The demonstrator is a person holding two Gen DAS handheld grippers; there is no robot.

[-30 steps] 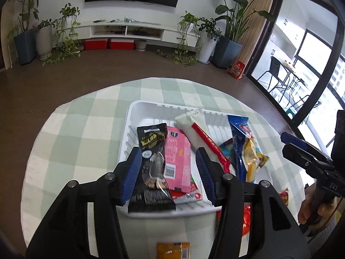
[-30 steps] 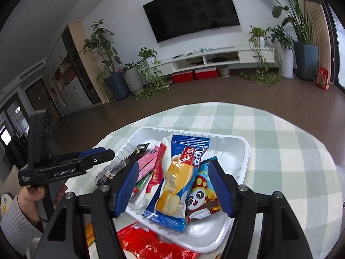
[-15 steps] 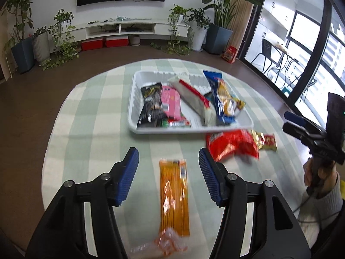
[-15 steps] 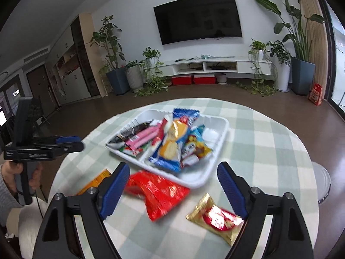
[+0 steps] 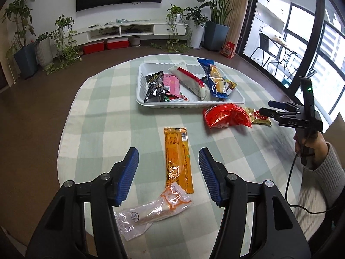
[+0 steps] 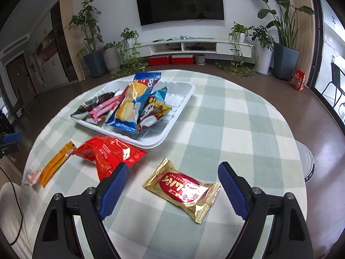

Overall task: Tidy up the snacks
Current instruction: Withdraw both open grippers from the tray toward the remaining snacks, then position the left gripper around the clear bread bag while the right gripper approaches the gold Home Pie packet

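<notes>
we see a round table under a green-and-white checked cloth (image 5: 112, 116). toward its far side sits a white plastic tray (image 5: 189, 104) holding several wrapped snacks, among them a blue biscuit pack (image 6: 131, 105) and a black packet (image 5: 154, 86).

four snacks lie loose on the cloth, outside the tray. a long orange bar (image 5: 177, 157) lies between the blue pads of the left gripper (image 5: 168, 176), whose jaws have just been opening – they stand apart, gripping nothing. a clear wrapper (image 5: 151, 211) overlaps the bar's near end.

the right gripper (image 6: 172, 192) has jaws spread wide, just opened further – nothing pinched. a gold packet with a red oval label (image 6: 182, 188) lies on the cloth between its fingers. a crumpled red bag (image 6: 110, 153) sits just beside the tray's near edge.
</notes>
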